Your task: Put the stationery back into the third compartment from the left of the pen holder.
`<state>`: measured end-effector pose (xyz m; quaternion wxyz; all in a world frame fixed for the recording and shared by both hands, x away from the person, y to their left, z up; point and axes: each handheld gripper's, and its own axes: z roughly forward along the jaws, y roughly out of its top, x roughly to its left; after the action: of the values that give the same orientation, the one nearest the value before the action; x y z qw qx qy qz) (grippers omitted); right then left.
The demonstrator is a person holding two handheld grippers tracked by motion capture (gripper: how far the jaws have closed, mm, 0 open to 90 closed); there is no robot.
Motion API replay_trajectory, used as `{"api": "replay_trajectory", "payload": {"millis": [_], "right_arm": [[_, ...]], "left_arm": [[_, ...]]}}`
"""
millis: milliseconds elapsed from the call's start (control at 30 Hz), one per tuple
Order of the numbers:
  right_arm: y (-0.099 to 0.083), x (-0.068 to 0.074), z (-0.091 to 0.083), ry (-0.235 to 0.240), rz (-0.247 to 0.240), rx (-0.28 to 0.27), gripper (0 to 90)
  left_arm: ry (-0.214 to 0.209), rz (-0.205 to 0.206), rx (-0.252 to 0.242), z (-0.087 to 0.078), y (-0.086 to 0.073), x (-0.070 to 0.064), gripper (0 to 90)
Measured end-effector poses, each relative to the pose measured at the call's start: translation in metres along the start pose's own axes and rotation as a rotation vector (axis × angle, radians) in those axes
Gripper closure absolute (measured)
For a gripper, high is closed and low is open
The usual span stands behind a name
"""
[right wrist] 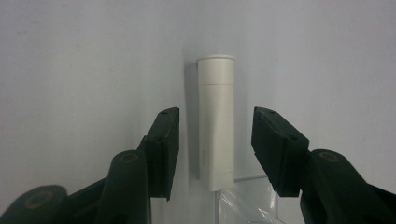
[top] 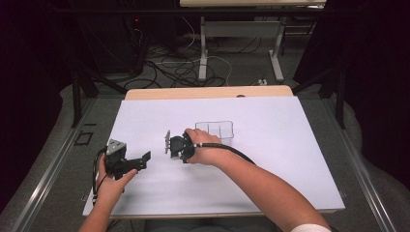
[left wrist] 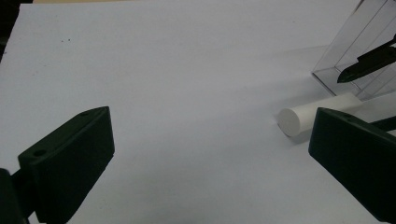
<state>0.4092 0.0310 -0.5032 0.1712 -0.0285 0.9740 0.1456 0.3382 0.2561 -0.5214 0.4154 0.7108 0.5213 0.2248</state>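
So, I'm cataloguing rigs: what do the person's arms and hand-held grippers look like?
Both are black two-jaw tools with blocky flat pads. The left hand-held gripper carries a grey three-cornered plate and a thin black cable; the right hand-held gripper trails a thicker black cable. Forearms bare, a white sleeve edge on the right.

We're in a lab or test room here: a wooden table under a plain white sheet (top: 270,116), dark curtains on both sides, a tangle of black and white cables (top: 183,67) across the grey floor beyond the far edge, and a second white-legged desk (top: 241,29) behind.
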Motion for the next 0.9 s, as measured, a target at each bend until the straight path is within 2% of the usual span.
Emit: {"api": "replay_trajectory", "payload": {"millis": [233,533,800,833,900], "right_arm": [[0.0,0.002,0.015,-0.015,-0.009,0.016,49.3],[0.0,-0.002,0.028,0.004,-0.011,0.053,49.4],[-0.001,-0.006,0.033,0.042,0.02,0.056,55.9],[-0.001,-0.008,0.034,0.057,0.022,0.054,58.8],[-0.001,-0.008,0.034,0.055,0.018,0.057,62.8]], "left_arm": [[-0.001,0.004,0.002,0.001,0.0,0.0,0.2],[-0.006,0.014,0.007,0.002,0.0,0.0,0.2],[-0.008,0.014,0.008,0.002,0.0,0.0,0.2],[-0.01,0.015,0.008,0.002,0.0,0.0,0.2],[-0.01,0.01,0.008,0.002,0.0,0.0,0.2]]}}
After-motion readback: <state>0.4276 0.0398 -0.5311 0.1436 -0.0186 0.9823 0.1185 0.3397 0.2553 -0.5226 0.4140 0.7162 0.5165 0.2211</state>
